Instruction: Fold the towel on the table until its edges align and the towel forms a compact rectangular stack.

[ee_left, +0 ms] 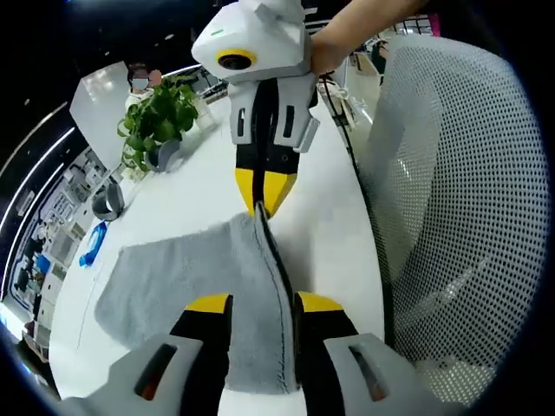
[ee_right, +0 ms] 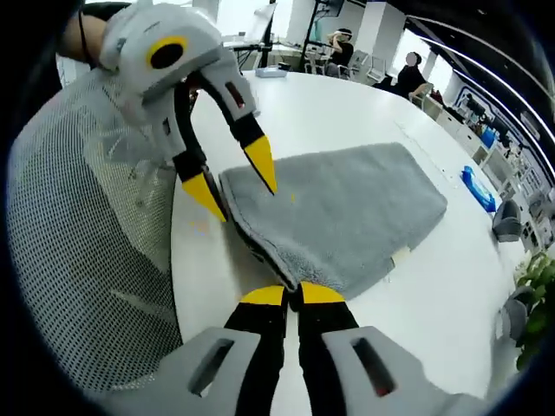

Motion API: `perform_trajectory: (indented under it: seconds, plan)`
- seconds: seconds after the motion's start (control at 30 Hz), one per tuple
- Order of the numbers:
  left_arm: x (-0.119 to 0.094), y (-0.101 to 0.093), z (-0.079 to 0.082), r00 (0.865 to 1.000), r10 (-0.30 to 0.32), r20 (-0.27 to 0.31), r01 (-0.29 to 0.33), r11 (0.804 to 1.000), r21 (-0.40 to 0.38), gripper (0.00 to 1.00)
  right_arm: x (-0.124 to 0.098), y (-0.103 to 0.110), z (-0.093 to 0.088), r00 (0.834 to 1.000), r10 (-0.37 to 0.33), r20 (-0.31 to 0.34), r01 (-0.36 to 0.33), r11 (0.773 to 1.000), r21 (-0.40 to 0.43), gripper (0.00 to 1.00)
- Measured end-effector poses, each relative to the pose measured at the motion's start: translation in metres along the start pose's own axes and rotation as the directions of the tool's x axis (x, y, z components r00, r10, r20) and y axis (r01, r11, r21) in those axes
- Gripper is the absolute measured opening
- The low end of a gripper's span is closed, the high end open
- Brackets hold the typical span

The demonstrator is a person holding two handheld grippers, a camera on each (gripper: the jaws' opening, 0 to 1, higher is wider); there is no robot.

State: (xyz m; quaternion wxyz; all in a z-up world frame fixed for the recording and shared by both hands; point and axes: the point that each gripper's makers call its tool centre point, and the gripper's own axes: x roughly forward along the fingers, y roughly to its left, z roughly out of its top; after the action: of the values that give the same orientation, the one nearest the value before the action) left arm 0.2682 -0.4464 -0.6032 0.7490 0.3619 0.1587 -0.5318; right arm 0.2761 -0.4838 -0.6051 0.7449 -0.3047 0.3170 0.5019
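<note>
A grey towel (ee_left: 165, 277) (ee_right: 347, 208) lies folded on the white table (ee_left: 191, 191) (ee_right: 347, 113), its doubled edge raised along the side near the chair. In the left gripper view my left gripper (ee_left: 264, 303) stands open, and the raised fold runs up between its jaws. The right gripper view shows that left gripper (ee_right: 234, 182) straddling the towel's corner with its yellow tips apart. My right gripper (ee_right: 292, 295) is shut on the towel's near edge. From the left gripper view, the right gripper (ee_left: 264, 195) pinches the far end of the same fold.
A mesh chair back (ee_left: 460, 173) (ee_right: 87, 217) stands close against the table edge beside both grippers. A potted plant (ee_left: 160, 117), a blue object (ee_left: 93, 244) (ee_right: 477, 186) and a grey roll (ee_left: 108, 201) sit along the far side of the table. People sit in the background.
</note>
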Motion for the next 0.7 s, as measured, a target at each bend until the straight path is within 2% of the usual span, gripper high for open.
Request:
perform_trajectory:
  seconds: [0.1, 0.2, 0.3, 0.33, 0.37, 0.4, 0.43, 0.47, 0.5, 0.53, 0.57, 0.6, 0.63, 0.7]
  plan:
    - [0.008, 0.003, 0.015, 0.999, 0.023, 0.036, -0.023, 1.000, -0.020, 0.32, -0.004, -0.001, 0.016, 1.000, 0.015, 0.014, -0.016, 0.998, 0.060, 0.01]
    - [0.014, 0.005, 0.023, 0.997, 0.055, 0.050, -0.055, 0.998, 0.004, 0.31, -0.008, 0.003, 0.029, 0.999, 0.037, 0.034, -0.041, 0.993, 0.110, 0.01]
    - [0.012, 0.016, 0.026, 0.992, 0.116, 0.042, -0.117, 0.993, 0.012, 0.15, -0.009, 0.007, 0.035, 0.998, 0.046, 0.034, -0.050, 0.992, 0.119, 0.01]
    - [0.010, 0.017, 0.023, 0.993, 0.116, 0.020, -0.115, 0.993, -0.035, 0.06, -0.009, 0.007, 0.037, 0.998, 0.043, 0.039, -0.044, 0.998, 0.036, 0.02]
    - [0.009, 0.017, 0.021, 0.995, 0.100, 0.014, -0.097, 0.987, -0.130, 0.06, -0.010, 0.007, 0.044, 0.996, 0.028, 0.082, -0.023, 0.997, -0.069, 0.03]
    - [0.009, 0.019, 0.020, 0.996, 0.092, 0.014, -0.088, 0.982, -0.167, 0.06, -0.012, 0.007, 0.053, 0.991, 0.006, 0.132, 0.026, 0.970, -0.243, 0.04]
    - [0.008, 0.022, 0.019, 0.995, 0.097, 0.024, -0.090, 0.976, -0.200, 0.06, -0.013, 0.008, 0.049, 0.993, -0.016, 0.114, 0.050, 0.950, -0.307, 0.12]
    - [0.006, 0.027, 0.019, 0.993, 0.107, 0.042, -0.094, 0.967, -0.235, 0.06, -0.012, 0.009, 0.043, 0.997, -0.026, 0.071, 0.048, 0.940, -0.338, 0.22]
    - [0.005, 0.028, 0.019, 0.993, 0.104, 0.050, -0.088, 0.962, -0.258, 0.05, -0.009, 0.013, 0.034, 1.000, -0.018, 0.015, 0.023, 0.915, -0.402, 0.30]
    - [0.004, 0.027, 0.020, 0.994, 0.089, 0.063, -0.067, 0.956, -0.287, 0.05, -0.009, 0.011, 0.035, 0.998, -0.049, 0.024, 0.055, 0.883, -0.465, 0.31]
    - [0.003, 0.025, 0.022, 0.995, 0.064, 0.075, -0.039, 0.956, -0.290, 0.05, -0.009, 0.010, 0.036, 0.997, -0.072, 0.027, 0.075, 0.826, -0.559, 0.26]
    - [0.003, 0.025, 0.021, 0.996, 0.058, 0.069, -0.037, 0.963, -0.267, 0.05, -0.009, 0.009, 0.036, 0.996, -0.090, 0.016, 0.080, 0.780, -0.621, 0.19]
    - [0.004, 0.023, 0.020, 0.997, 0.042, 0.058, -0.028, 0.972, -0.233, 0.05, -0.009, 0.007, 0.038, 0.994, -0.107, 0.011, 0.087, 0.743, -0.664, 0.14]
    - [0.005, 0.018, 0.021, 0.998, 0.024, 0.055, -0.012, 0.978, -0.210, 0.05, -0.005, 0.009, 0.043, 0.995, -0.099, 0.016, 0.082, 0.705, -0.705, 0.16]
